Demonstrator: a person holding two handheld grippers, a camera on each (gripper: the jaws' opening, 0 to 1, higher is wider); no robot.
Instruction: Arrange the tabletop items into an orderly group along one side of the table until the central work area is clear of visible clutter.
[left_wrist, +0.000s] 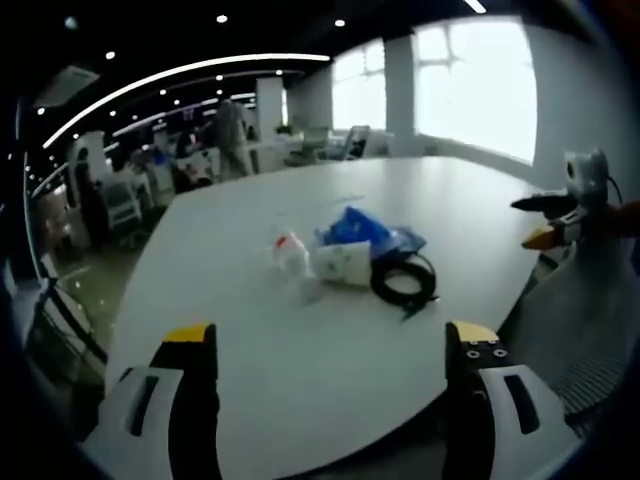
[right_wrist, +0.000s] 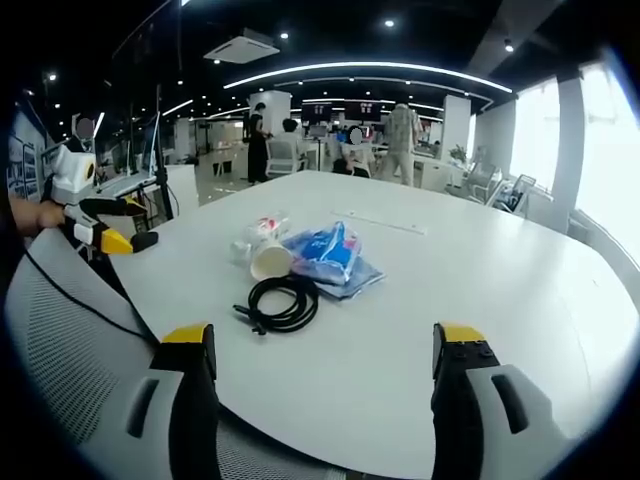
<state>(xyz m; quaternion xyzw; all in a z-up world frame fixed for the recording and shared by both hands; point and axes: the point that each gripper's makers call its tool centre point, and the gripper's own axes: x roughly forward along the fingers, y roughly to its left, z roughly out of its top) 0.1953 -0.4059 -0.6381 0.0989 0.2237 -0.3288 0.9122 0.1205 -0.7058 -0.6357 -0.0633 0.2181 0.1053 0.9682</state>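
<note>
the clutter sits mid-table (right_wrist: 480, 300): coiled black cable (right_wrist: 283, 302), paper cup (right_wrist: 270, 260) on its side, blue bag (right_wrist: 330, 252). both the left gripper (left_wrist: 335, 350) and right gripper (right_wrist: 325, 352) hang back, jaws apart and empty; best to approach the cable low and pinch the whole coil

The right gripper (right_wrist: 323, 345) hangs wide open at 6 o'clock over the white round table (right_wrist: 480, 290). A coiled black cable (right_wrist: 283, 302), white paper cup (right_wrist: 270, 259) and blue plastic bag (right_wrist: 328, 254) cluster at 11 o'clock.

The blue bag (right_wrist: 328, 255) partly hides behind the paper cup (right_wrist: 270, 260).
</note>
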